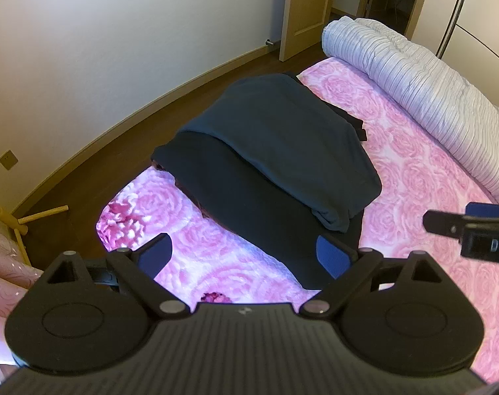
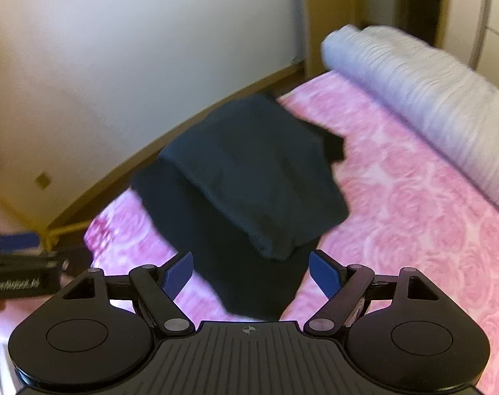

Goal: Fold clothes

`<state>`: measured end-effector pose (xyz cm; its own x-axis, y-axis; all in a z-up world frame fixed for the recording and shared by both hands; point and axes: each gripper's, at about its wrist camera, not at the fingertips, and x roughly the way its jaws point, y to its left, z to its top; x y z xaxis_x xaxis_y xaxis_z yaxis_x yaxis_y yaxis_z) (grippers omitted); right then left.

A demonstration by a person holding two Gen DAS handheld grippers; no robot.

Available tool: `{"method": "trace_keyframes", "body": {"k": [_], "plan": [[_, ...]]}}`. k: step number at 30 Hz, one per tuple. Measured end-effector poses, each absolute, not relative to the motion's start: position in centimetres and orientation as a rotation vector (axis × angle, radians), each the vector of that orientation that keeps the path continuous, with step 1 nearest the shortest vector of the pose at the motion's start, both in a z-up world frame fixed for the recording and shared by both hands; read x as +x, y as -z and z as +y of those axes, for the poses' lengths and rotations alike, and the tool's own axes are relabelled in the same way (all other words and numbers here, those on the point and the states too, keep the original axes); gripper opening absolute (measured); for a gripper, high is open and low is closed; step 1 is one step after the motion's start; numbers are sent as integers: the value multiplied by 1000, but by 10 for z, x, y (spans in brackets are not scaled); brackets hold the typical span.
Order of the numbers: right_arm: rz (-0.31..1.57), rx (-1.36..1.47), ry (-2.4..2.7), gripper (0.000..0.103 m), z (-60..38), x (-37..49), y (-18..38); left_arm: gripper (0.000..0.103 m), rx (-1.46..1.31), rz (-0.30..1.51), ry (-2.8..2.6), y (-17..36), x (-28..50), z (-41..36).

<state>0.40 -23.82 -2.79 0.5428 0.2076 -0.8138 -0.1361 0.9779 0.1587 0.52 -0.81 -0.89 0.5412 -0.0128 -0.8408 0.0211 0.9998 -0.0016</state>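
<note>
A dark teal garment (image 1: 275,151) lies on the pink rose-patterned bed (image 1: 414,177), its upper part folded back over the lower layer. A black piece (image 1: 356,121) pokes out at its far right side. My left gripper (image 1: 246,251) hovers open above the garment's near edge, nothing between its blue pads. In the right wrist view the same garment (image 2: 249,171) is blurred, and my right gripper (image 2: 251,271) is open over its near end. The right gripper (image 1: 447,223) also shows at the right edge of the left wrist view, the left gripper (image 2: 15,250) at the left edge of the right.
A rolled striped grey-white quilt (image 1: 430,85) lies along the bed's far right side. Brown floor (image 1: 117,138), a white wall and an open wooden door (image 1: 302,10) lie beyond the bed's left edge. A wooden frame (image 1: 25,220) and pink bedding (image 1: 5,276) sit at the lower left.
</note>
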Motion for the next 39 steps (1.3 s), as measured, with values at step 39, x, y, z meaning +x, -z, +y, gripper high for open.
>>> {"method": "trace_keyframes", "body": {"k": [39], "plan": [[966,-52,-191,81,-218,7,21,90,24,1007,35,13,-1,2]]}}
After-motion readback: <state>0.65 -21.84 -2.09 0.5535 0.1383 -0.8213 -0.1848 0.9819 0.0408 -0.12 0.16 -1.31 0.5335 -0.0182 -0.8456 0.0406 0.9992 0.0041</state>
